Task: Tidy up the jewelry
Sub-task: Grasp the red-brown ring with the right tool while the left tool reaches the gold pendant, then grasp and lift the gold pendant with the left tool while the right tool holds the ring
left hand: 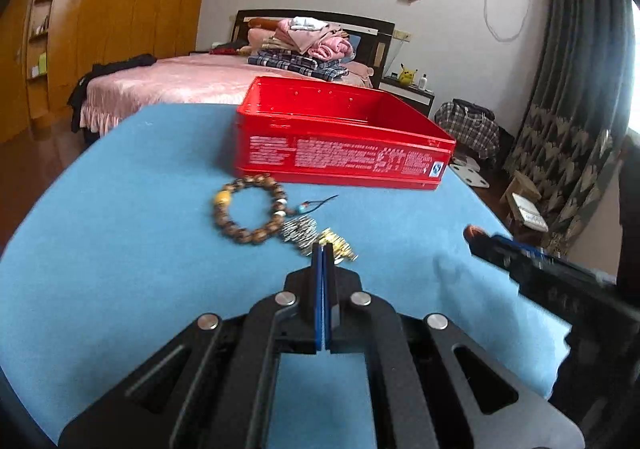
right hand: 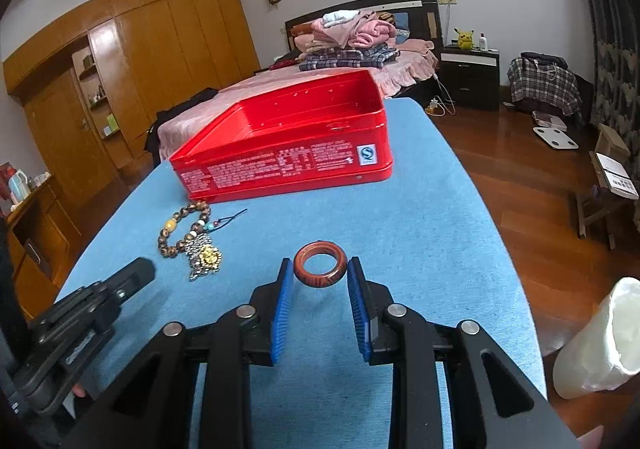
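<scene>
Reddish-brown ring (right hand: 320,259), lower centre, looks hard, light and slick — held across its rim by the right gripper (right hand: 320,269). Left gripper (left hand: 322,249) is clenched at the soft chain heap (left hand: 320,239); whether it caught any, I cannot tell.

A: Red tin (right hand: 288,153), near side wall: is any print recorded?

B: White print in blocks is noted, too small to be read. One white square label (right hand: 367,154) with a blue "S"-like logo is entered at its right end.
</scene>
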`<state>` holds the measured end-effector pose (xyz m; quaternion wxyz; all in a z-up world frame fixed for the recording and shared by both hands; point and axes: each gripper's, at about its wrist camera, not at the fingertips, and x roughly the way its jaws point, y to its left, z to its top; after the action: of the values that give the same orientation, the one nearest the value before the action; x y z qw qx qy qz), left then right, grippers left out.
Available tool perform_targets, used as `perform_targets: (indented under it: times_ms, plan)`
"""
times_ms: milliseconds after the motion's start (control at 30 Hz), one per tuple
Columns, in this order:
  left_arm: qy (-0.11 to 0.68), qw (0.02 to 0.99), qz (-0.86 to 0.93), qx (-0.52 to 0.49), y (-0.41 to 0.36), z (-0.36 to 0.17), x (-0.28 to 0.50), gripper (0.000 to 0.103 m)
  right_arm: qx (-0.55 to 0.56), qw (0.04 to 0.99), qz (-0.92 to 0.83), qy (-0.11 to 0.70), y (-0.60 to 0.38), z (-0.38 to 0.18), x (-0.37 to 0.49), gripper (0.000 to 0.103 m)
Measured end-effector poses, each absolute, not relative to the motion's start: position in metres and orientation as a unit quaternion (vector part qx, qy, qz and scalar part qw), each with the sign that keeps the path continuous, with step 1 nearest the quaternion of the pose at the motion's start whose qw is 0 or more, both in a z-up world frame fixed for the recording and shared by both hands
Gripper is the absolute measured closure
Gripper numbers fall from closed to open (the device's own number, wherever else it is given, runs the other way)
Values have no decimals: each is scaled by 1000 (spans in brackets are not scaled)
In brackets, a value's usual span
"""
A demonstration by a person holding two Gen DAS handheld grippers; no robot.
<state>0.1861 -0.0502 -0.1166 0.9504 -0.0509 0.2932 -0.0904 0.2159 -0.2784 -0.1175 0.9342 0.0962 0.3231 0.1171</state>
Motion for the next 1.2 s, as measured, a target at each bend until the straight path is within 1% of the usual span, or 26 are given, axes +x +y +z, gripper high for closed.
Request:
perform_targets:
  times_ms: [167, 433, 500, 533, 567, 600, 667, 867, 1100, 1200]
  plan:
    - [305, 947, -88, -55, -37, -126, 185, 103, 85, 932, 125, 328, -267, -120, 216, 76]
    - [301, 947, -95, -63, -27, -129, 185, 103, 79, 931, 127, 333, -261, -124, 216, 76]
    - [307, 944, -93, -72, -25, -130, 191, 101, 77, 930, 127, 336, -259, -126, 217, 76]
    - [312, 942, -92, -77, -26, -131, 195, 96, 77, 930, 128, 336, -259, -126, 218, 76]
    - [316, 941, -91, -84, -26, -131, 199, 86, 76, 930, 129, 337, -258, -127, 218, 76]
    - [318, 939, -91, -91, -26, -131, 202, 81, 76, 930, 129, 337, -258, -127, 218, 76]
    - [320, 938, -95, -99, -31, -129, 207, 76, 77, 930, 128, 337, -257, -127, 218, 76]
    - [343, 932, -92, -79, -60, -130, 225, 76, 86, 930, 127, 335, -261, -127, 220, 76]
    - [389, 913, -74, -98, -61, -138, 251, 75, 100, 930, 124, 331, -274, -127, 219, 76]
    - [396, 912, -69, -79, -67, -137, 255, 77, 102, 930, 125, 329, -274, -126, 218, 76]
